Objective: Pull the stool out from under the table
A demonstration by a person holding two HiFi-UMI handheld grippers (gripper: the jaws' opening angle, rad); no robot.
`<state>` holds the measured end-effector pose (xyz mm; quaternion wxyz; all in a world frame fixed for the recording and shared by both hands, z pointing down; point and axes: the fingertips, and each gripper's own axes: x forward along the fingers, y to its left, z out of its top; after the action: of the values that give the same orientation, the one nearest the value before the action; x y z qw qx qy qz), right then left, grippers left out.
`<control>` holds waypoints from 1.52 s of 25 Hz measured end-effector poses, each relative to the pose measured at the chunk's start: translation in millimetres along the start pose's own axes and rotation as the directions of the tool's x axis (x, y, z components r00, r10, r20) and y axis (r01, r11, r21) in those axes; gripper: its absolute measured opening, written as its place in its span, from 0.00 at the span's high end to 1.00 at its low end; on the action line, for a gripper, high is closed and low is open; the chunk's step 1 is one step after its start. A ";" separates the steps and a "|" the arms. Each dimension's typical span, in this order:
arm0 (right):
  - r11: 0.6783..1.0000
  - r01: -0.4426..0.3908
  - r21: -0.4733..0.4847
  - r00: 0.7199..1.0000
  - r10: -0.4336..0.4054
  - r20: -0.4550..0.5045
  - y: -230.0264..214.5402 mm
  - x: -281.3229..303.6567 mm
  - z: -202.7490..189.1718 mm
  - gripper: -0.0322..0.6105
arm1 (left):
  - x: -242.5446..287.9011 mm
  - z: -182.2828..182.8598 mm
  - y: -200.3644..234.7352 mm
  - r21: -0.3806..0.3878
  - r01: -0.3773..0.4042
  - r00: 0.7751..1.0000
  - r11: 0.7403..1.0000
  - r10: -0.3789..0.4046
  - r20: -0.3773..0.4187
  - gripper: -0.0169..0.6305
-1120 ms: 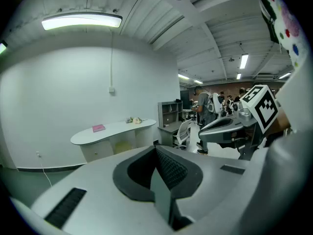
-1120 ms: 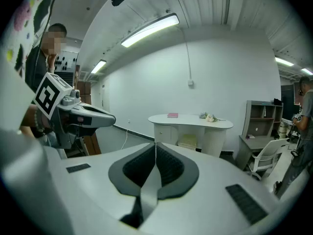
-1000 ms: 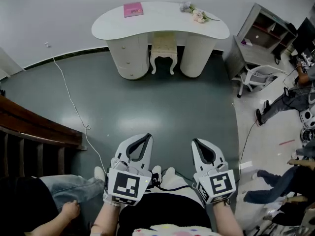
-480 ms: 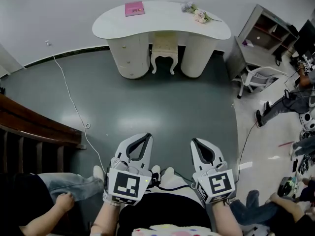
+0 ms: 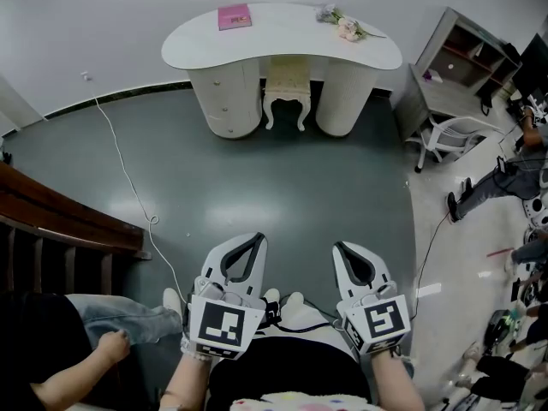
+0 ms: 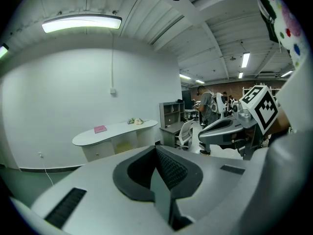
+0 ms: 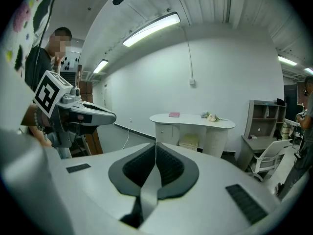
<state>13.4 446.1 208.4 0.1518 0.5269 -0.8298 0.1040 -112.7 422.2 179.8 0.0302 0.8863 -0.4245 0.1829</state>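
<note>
A cream stool (image 5: 285, 90) with curved legs stands tucked in the knee gap of a white kidney-shaped table (image 5: 205, 39) against the far wall. The stool (image 7: 190, 142) also shows under the table (image 7: 193, 120) in the right gripper view, and the table (image 6: 113, 131) appears small in the left gripper view. My left gripper (image 5: 257, 239) and right gripper (image 5: 339, 248) are held side by side close to my body, far from the stool. Both are shut with nothing between the jaws.
A pink book (image 5: 235, 16) and flowers (image 5: 341, 25) lie on the tabletop. A white cable (image 5: 128, 187) runs across the grey floor. A dark wooden rail (image 5: 60, 221) is at left. A grey shelf desk (image 5: 458, 67) and white chair (image 5: 451, 134) stand at right, with people nearby.
Both grippers have stayed where they were. People at the right edge and the hand at lower left have shifted.
</note>
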 end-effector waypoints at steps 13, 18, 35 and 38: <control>0.999 -0.051 0.008 0.998 0.050 0.031 -14.6 -7.0 2.7 0.89 | 0.3 7.4 -8.5 -0.006 -0.060 0.998 0.998 0.060 -0.005 0.95; 0.998 -0.063 -0.003 0.998 0.063 0.030 -19.1 -12.9 -2.0 0.89 | 0.0 7.7 -16.6 -0.013 -0.078 0.997 0.997 0.078 -0.008 0.95; 0.998 -0.041 -0.055 0.994 0.046 0.095 -35.9 -43.2 -3.2 0.89 | 2.2 25.8 -42.7 0.019 -0.111 0.991 0.994 0.109 0.075 0.95; 0.998 -0.036 -0.055 0.994 0.042 0.097 -38.0 -44.6 -4.0 0.89 | 4.3 29.2 -43.9 0.022 -0.108 0.991 0.994 0.106 0.085 0.95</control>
<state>66.2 469.0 196.5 0.1227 0.5108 -0.8489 0.0587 -68.1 440.8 158.6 -0.0093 0.8694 -0.4698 0.1529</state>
